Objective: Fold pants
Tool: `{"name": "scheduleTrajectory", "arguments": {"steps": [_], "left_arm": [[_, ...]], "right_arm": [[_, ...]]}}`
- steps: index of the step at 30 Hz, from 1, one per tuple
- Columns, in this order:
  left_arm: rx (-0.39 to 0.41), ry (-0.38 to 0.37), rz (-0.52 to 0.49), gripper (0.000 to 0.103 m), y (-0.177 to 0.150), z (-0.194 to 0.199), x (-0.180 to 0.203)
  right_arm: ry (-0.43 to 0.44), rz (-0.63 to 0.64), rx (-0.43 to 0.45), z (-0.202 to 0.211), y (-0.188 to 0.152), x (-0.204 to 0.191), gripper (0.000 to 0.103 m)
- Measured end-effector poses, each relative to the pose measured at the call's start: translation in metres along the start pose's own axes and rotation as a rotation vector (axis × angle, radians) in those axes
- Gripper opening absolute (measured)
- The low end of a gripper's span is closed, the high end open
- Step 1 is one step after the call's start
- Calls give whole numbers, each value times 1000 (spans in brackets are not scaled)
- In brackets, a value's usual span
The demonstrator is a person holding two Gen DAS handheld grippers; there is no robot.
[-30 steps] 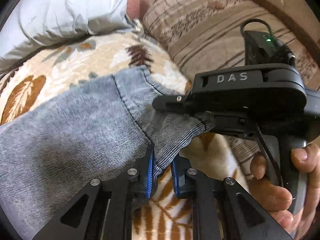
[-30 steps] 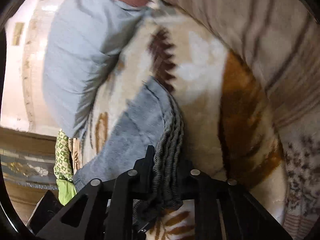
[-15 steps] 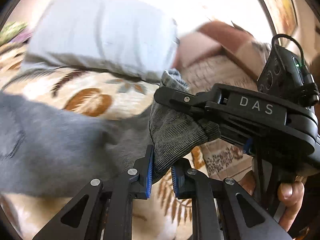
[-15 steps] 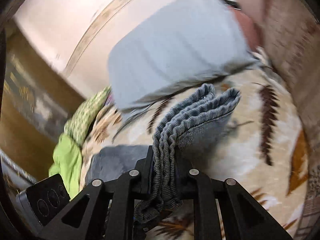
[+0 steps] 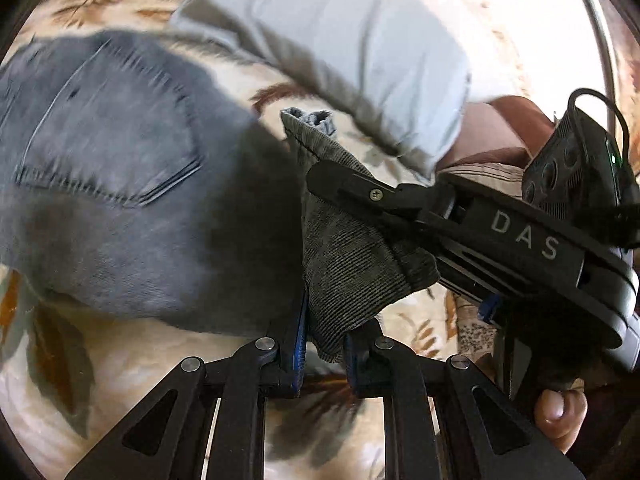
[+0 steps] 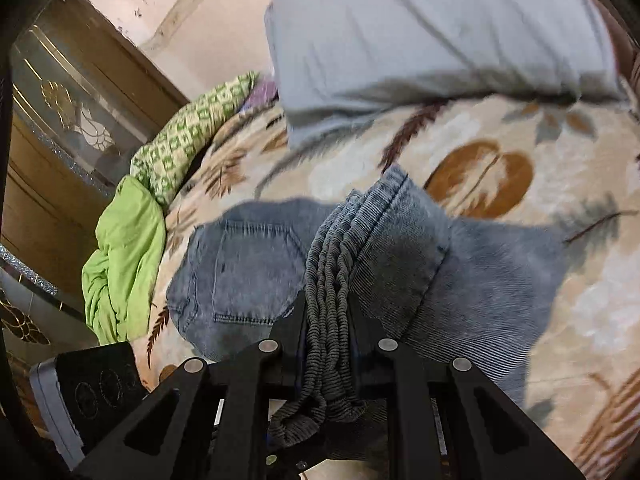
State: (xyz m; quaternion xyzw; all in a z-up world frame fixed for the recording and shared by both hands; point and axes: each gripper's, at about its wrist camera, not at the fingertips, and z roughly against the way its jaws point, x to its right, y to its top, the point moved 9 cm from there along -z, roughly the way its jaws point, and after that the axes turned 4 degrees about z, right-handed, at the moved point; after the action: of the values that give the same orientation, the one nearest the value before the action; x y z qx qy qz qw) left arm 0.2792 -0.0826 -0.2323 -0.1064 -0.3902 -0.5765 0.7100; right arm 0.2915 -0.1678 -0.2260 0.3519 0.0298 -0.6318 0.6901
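Pants: grey-blue denim pants spread on the leaf-patterned blanket, back pocket facing up; the ribbed hem end is lifted off the bed and held over the pocket area
Left gripper: left gripper clamped on the pants, blue-lined fingers pressing a fold of dark ribbed cloth between them, and the cloth rises straight up from the jaws
Right gripper: right gripper also pinched tight on the pants, a thick bunch of ribbed layers squeezed in the narrow gap and spilling down behind the jaws
Both tools together: in the left wrist view the right gripper comes in from the right, its black finger lying across the same raised fold, just above the left one's jaws; the two grips sit close together on one edge
Hand: a fingertip of the person's right hand curls round the handle at the lower right
Pillow: pale grey pillow lies at the far end of the blanket, beyond the pants, well apart from both grips
Other cloth: bright green cloth and a green-checked piece bunched at the blanket's left edge, near the wooden cabinet
Focus: left wrist view is smeared, so seam detail on the pocket is soft
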Motion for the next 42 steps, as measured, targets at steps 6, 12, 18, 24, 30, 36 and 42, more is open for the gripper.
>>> {"name": "scheduleTrajectory", "arguments": {"steps": [6,12,18,24,30,36,42], "left_arm": [[-52,20,60,15,-1,-11,-20],[-94,39,84,34,3,-8,-26],[-60,38,65,53,28,41,-20],[-19,154,44,68,70,63,-24],[-229,241,6,67,83,-29,-22],[-185,338,14,60,93,-62,-25],[-162,364,-26,9,98,-58,-12]], "right_arm": [[58,-64,-51,-32,-13,4,23],[91,-137,-11,-11,-7,11,58],[8,-162,107,53,-1,44,68],[21,-325,100,43,-27,122,68],[51,-360,82,30,-32,139,68],[70,-368,27,20,-40,140,67],[7,-340,-7,6,-36,142,27]]}}
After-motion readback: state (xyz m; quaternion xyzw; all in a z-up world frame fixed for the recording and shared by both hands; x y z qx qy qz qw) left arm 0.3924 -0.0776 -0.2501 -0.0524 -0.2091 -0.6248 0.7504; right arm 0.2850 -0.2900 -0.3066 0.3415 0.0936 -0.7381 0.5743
